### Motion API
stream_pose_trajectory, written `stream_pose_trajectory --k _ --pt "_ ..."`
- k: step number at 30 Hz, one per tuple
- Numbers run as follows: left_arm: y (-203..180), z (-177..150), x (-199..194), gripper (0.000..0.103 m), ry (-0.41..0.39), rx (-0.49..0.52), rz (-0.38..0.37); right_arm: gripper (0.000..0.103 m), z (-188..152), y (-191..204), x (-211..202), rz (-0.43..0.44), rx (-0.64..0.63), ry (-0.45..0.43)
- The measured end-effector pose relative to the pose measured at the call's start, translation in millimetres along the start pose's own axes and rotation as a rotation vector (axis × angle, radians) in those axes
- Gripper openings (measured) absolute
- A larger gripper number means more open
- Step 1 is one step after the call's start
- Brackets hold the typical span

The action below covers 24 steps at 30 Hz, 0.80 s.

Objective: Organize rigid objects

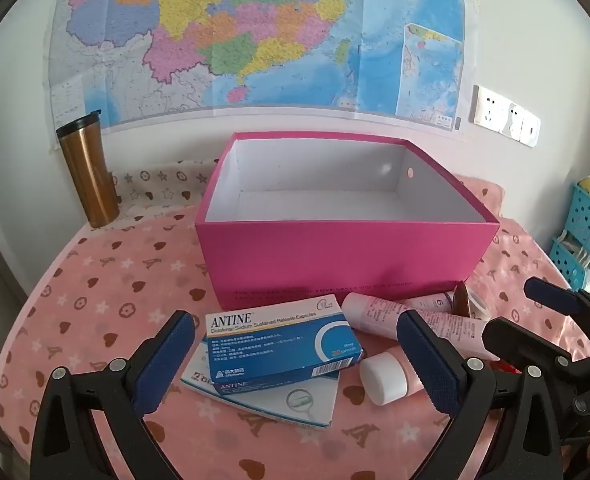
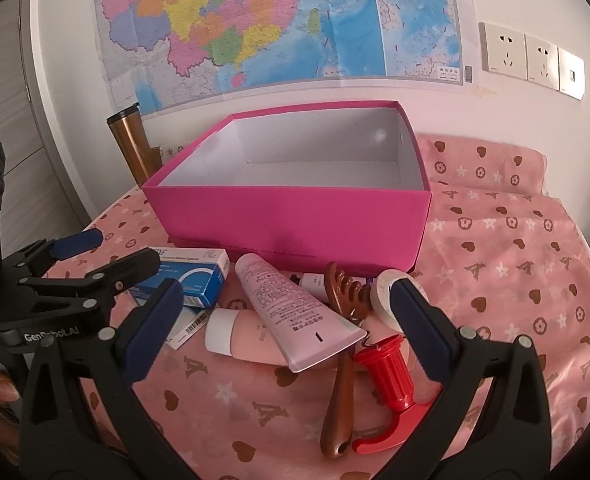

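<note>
Blue-padded and spread wide, my left gripper (image 1: 295, 354) has hold of nothing; it hovers low over the ANTINE carton (image 1: 283, 340), which lies on a second, flatter white medicine carton (image 1: 271, 398). My right gripper (image 2: 283, 324) is just as wide apart and bare, poised above the pile beside it. From the left tool I would judge the cleanest first pick to be the top carton: close across its short sides, squarely, so it does not twist off the one beneath, then lift clear of the near wall of the pink box (image 1: 347, 258) and lower it flat inside. That box stands open with nothing in it, just behind the pile on the pink tablecloth (image 2: 515, 280). Counting outward: two cartons; three tubes that I can see, the long pink tube (image 2: 295, 312) lying across the white-capped tube (image 2: 239, 338), with a small one (image 2: 315, 280) behind; one brown wooden comb (image 2: 341, 360); one red plastic hook (image 2: 387, 384); one round white item (image 2: 383, 292) I cannot identify. One copper tumbler (image 1: 87, 172) stands well apart by the wall.
</note>
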State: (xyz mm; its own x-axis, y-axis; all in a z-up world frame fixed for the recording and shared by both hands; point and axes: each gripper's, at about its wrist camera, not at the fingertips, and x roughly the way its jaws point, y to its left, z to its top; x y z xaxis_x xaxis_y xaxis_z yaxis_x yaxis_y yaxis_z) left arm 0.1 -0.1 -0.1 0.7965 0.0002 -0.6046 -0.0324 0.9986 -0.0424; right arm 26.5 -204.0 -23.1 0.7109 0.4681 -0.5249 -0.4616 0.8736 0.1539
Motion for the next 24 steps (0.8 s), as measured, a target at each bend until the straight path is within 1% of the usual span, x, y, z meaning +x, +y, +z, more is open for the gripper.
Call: stream_pose_trajectory --k 24 --pt "0.0 -0.3 1.0 0.103 0.002 -0.001 -0.002 0.103 -3.2 2.2 3.1 0.011 0.002 0.012"
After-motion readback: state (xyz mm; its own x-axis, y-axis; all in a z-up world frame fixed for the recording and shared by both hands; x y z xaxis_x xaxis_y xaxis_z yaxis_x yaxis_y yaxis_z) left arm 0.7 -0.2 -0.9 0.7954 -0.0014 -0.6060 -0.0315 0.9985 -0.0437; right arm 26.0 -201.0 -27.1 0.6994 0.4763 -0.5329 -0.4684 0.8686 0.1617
